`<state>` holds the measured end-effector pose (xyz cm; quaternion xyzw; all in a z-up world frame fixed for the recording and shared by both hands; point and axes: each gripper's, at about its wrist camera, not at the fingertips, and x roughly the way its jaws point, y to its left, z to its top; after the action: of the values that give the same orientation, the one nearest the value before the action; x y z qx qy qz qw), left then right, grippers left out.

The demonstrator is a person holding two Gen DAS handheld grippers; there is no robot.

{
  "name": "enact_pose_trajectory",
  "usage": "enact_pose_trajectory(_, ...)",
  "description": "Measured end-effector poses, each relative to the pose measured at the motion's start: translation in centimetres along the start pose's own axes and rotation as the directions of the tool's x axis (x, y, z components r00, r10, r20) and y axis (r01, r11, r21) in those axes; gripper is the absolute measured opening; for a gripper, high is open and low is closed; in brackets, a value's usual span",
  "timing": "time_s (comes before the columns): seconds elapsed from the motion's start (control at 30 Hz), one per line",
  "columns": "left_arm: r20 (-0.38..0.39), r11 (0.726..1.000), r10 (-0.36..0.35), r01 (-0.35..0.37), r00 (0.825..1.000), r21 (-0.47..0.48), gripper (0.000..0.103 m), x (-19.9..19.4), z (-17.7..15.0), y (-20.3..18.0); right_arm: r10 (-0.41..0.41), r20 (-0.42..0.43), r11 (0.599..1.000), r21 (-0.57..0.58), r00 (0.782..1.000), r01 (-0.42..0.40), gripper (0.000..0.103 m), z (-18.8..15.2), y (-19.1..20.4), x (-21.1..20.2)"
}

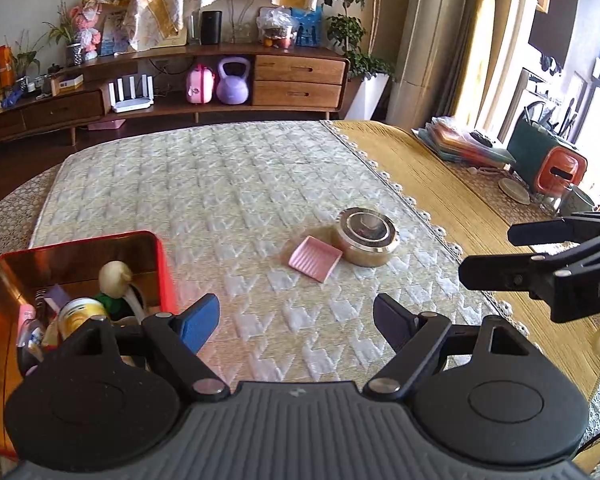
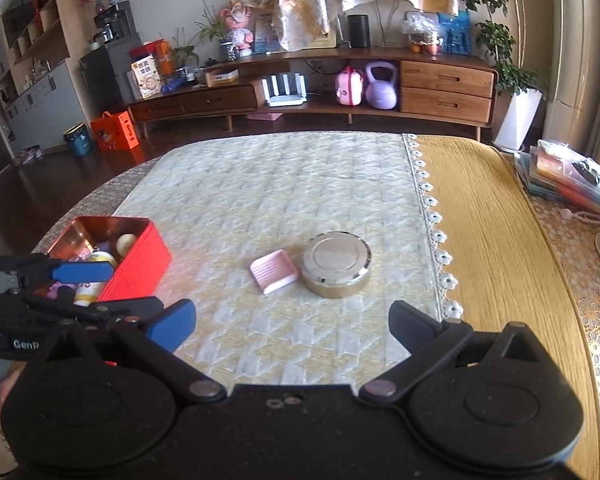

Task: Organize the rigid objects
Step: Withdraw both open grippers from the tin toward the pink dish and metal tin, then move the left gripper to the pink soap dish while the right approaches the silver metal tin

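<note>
A round metal tin (image 1: 367, 236) (image 2: 335, 263) rests on the quilted tablecloth, and a small pink ribbed tray (image 1: 315, 258) (image 2: 274, 271) touches its left side. At the left stands an open red box (image 1: 140, 248) (image 2: 140, 256) that holds a can, a pale ball and other small items. My left gripper (image 1: 296, 320) is open and empty, just right of the box and short of the tin. My right gripper (image 2: 292, 326) is open wide and empty, with the tin and tray ahead of it. Each gripper shows at the edge of the other's view.
A yellow cloth (image 2: 496, 216) with a lace edge covers the right part of the table. Stacked folders (image 1: 460, 142) and an orange container (image 1: 560, 172) sit at the far right. A wooden sideboard (image 2: 340, 88) stands beyond the table.
</note>
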<state>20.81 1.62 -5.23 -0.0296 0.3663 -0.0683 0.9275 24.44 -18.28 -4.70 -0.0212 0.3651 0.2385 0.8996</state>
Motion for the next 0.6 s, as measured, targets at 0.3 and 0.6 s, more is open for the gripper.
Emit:
enact_pose_trajectory(0.3,-0.053,0.998,0.002,0.001,0.999,0.058,0.084,5.2,1.9,-2.2,-0.052,-0.065,0.99,0.128,0.997,0.06,0.103,1.2,-3.4,3.3)
enact_pose_trajectory(0.6,-0.08,0.998,0.005,0.0,0.997,0.061,0.084,9.0,2.8,-1.7,-0.029,-0.112,0.982,0.183,0.993,0.05,0.103,2.9,-3.6,7.2)
